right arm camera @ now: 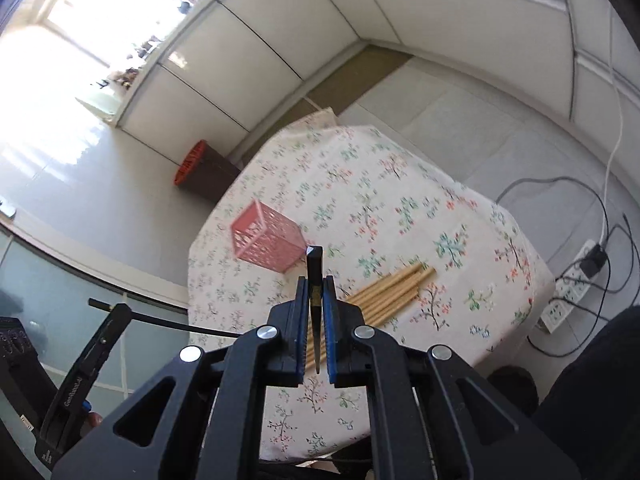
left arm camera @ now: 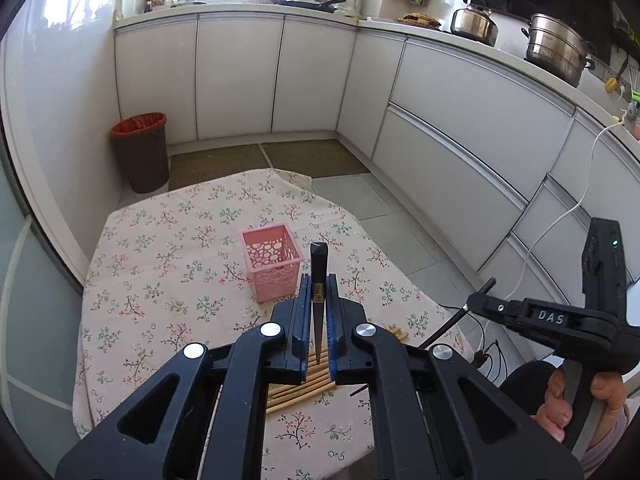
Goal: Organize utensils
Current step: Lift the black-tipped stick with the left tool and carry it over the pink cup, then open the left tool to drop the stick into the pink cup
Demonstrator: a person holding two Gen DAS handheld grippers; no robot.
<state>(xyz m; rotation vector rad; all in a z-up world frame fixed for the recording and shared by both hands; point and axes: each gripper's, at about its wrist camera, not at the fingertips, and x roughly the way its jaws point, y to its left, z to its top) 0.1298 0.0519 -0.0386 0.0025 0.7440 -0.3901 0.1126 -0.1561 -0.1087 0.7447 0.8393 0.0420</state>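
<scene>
My left gripper is shut on a black chopstick that sticks up between its blue pads, above the floral tablecloth. A pink perforated basket stands upright just beyond and left of the fingertips. My right gripper is also shut on a black chopstick; the pink basket lies up and left of it in that view. Several light wooden chopsticks lie in a bundle on the cloth under the right gripper, and they also show under the left one.
The small table has a floral cloth. A brown bin with a red liner stands on the floor beyond it. White kitchen cabinets line the walls. A power strip and cables lie on the floor at right.
</scene>
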